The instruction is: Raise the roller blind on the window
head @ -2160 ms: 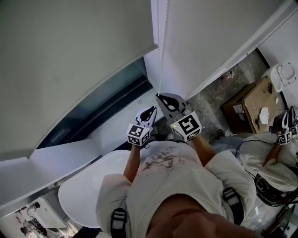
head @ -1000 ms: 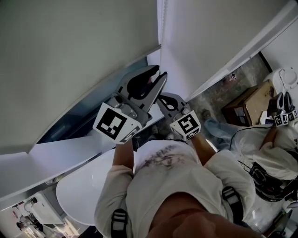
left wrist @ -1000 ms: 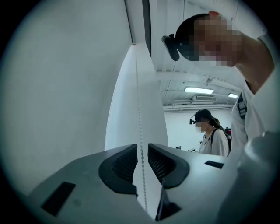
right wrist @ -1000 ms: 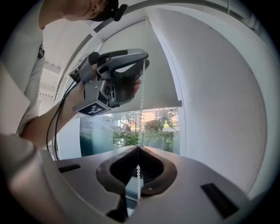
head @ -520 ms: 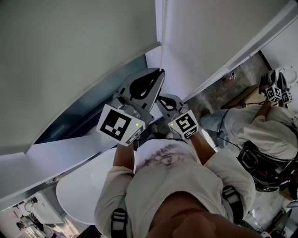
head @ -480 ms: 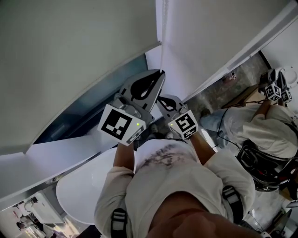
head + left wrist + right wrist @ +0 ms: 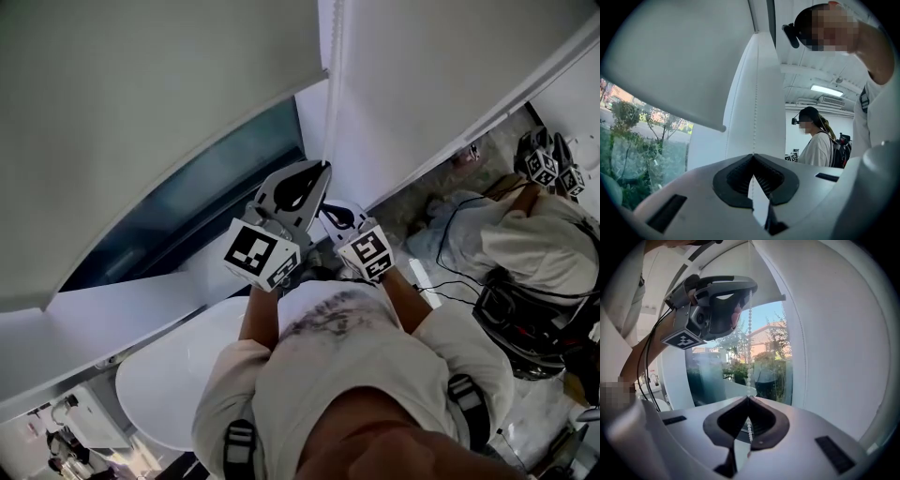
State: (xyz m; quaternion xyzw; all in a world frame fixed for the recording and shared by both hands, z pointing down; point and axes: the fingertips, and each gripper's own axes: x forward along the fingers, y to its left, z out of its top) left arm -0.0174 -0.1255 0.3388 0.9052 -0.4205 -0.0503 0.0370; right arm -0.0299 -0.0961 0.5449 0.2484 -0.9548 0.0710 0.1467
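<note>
The grey roller blind (image 7: pixel 141 112) hangs over the window, and its bottom bar (image 7: pixel 780 297) shows above the glass. A white bead chain (image 7: pixel 332 84) runs down beside the white window post. My left gripper (image 7: pixel 324 169) is shut on the chain, higher up. My right gripper (image 7: pixel 328 210) is shut on the same chain just below it, partly hidden behind the left one. In the left gripper view the bead chain (image 7: pixel 756 93) drops straight into the shut left gripper (image 7: pixel 753 157). In the right gripper view the bead chain (image 7: pixel 749 348) enters the shut right gripper (image 7: pixel 748 398), with the left gripper (image 7: pixel 749 290) above.
A white rounded table (image 7: pixel 178 366) stands below the sill at the left. A second person (image 7: pixel 525 244) with two grippers crouches at the right among cables on the floor. Another person (image 7: pixel 818 140) stands indoors behind me. The window glass (image 7: pixel 206 178) shows trees outside.
The left jaws, open round the chain a second ago, have shut on it. Both grippers have come down with the chain. The blind's bottom edge has risen, and more glass shows.
</note>
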